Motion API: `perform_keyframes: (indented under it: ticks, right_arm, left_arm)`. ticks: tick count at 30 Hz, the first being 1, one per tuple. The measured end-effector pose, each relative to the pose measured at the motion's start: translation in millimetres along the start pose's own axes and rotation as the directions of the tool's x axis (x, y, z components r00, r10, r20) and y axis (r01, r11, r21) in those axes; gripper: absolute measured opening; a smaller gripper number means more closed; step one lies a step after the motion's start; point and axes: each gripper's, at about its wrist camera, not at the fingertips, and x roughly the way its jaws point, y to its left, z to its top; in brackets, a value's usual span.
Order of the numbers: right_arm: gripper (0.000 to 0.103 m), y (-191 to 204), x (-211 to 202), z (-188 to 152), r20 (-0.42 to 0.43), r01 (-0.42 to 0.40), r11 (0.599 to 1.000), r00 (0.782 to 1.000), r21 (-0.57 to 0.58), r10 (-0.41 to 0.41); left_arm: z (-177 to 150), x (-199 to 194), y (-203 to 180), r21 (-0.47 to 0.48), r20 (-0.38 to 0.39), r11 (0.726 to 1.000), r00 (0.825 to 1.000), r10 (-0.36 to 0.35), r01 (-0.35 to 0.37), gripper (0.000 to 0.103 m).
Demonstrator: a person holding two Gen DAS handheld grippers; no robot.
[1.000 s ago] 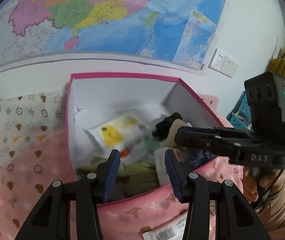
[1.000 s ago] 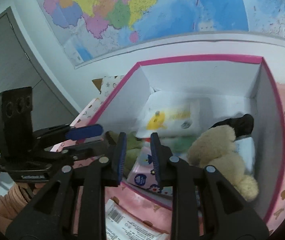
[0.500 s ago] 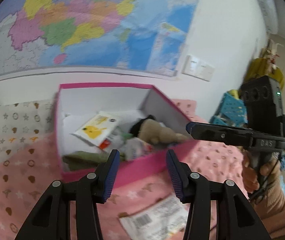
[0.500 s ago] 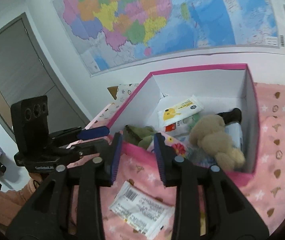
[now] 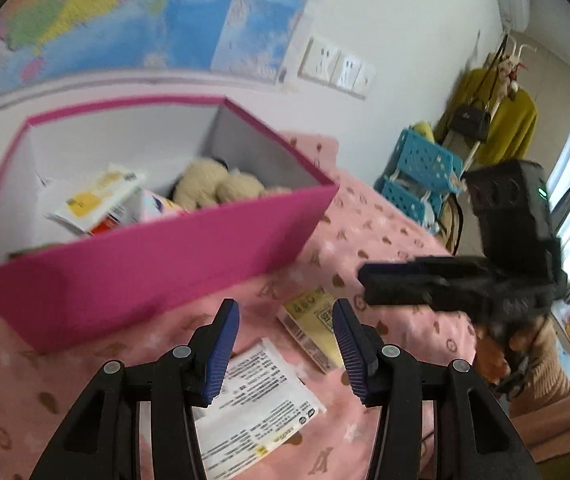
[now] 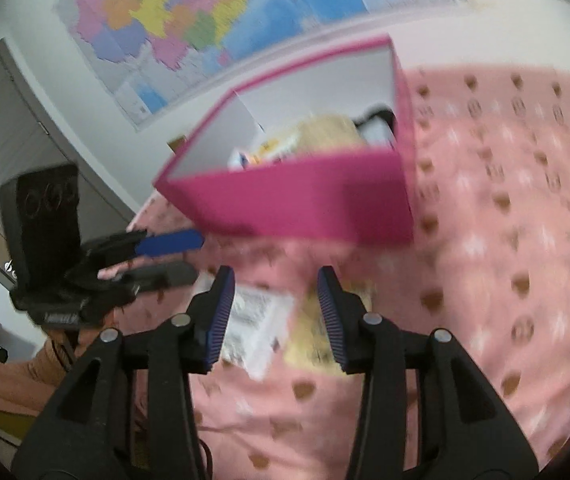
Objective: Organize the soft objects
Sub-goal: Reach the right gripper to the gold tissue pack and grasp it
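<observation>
A pink box [image 5: 157,264] stands on the pink bedspread and holds a beige plush toy [image 5: 217,186], a white-yellow packet [image 5: 93,200] and other soft items. In front of it lie a white packet [image 5: 253,396] and a yellow packet [image 5: 317,324]. My left gripper [image 5: 285,344] is open and empty above the white packet. My right gripper [image 6: 275,316] is open and empty above both packets [image 6: 253,320]; the box [image 6: 305,196] is beyond it. Each gripper shows in the other's view, the right one [image 5: 405,284] and the left one [image 6: 173,256].
A map covers the wall [image 5: 125,12] behind the box. A blue crate shelf [image 5: 417,176] and a coat rack with yellow clothes [image 5: 501,120] stand at the right. A grey door [image 6: 5,128] is at the left. The patterned bedspread [image 6: 505,240] spreads to the right.
Both grippers have pulled back from over the box and lowered toward the packets in front of it. The right gripper's jaws have opened wider. The views are blurred by motion.
</observation>
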Motion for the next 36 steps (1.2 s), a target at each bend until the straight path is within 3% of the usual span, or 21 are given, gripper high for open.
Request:
perform_keyframes:
  ticks: [12, 24, 32, 36]
  right_arm:
    - [0.045, -6.3, 9.5, -48.9, -0.106, -0.074, 0.995, 0.991, 0.060, 0.080]
    - [0.045, -30.7, 6.7, -43.7, -0.054, -0.035, 0.991, 0.998, 0.129, 0.042]
    - [0.045, -42.7, -1.9, -31.6, -0.013, 0.011, 0.991, 1.000, 0.130, -0.009]
    - [0.045, -47.7, -3.2, -27.7, 0.000, 0.015, 0.989, 1.000, 0.146, -0.016]
  left_arm:
    - [10.1, 63.3, -10.9, 0.060, -0.123, 0.998, 0.992, -0.021, 0.028, 0.042]
    - [5.6, 83.8, -16.8, 0.077, -0.192, 0.996, 0.981, -0.033, 0.049, 0.041]
    - [-14.3, 74.2, -19.3, 0.041, -0.220, 0.990, 0.968, -0.119, 0.132, 0.041]
    - [-15.7, 67.8, -14.1, 0.031, -0.195, 0.994, 0.976, -0.099, 0.107, 0.041]
